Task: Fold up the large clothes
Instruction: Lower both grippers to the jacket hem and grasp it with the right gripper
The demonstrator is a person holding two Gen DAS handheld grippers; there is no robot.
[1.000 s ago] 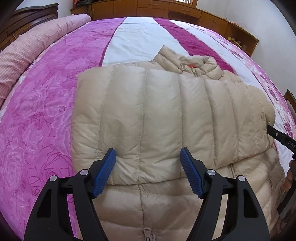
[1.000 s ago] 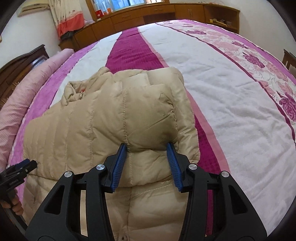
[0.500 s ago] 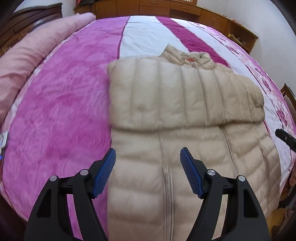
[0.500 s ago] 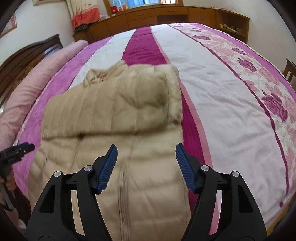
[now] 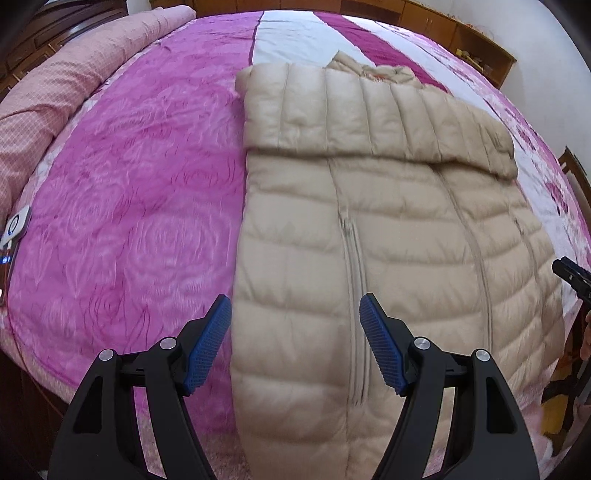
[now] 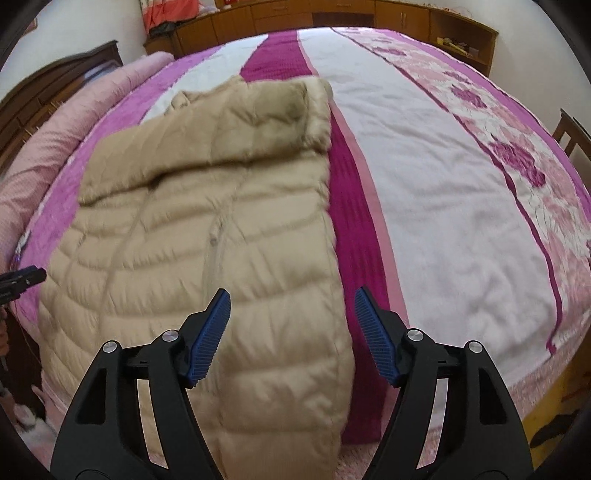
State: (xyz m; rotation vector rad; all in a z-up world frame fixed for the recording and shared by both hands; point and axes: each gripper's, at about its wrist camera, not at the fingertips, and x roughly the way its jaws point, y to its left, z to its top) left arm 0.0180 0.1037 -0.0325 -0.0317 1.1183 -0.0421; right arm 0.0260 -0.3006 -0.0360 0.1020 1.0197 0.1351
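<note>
A beige puffer jacket (image 5: 388,229) lies zip-side up on the bed, its sleeves folded across the chest as a band (image 5: 369,118). It also shows in the right wrist view (image 6: 207,240). My left gripper (image 5: 295,343) is open and empty, above the jacket's lower left edge. My right gripper (image 6: 291,336) is open and empty, above the jacket's lower right edge. Each gripper's tip shows at the edge of the other's view: the right one (image 5: 570,273), the left one (image 6: 22,280).
The bed has a pink, white and magenta bedspread (image 6: 443,192). A rolled pink quilt (image 5: 74,74) lies along the left side. A small white device (image 5: 14,229) sits at the bed's left edge. Wooden cabinets (image 6: 369,18) line the far wall.
The right gripper has let go of the folded sleeve and opened. Both grippers have pulled back toward the jacket's hem, with more of the jacket's lower body in view.
</note>
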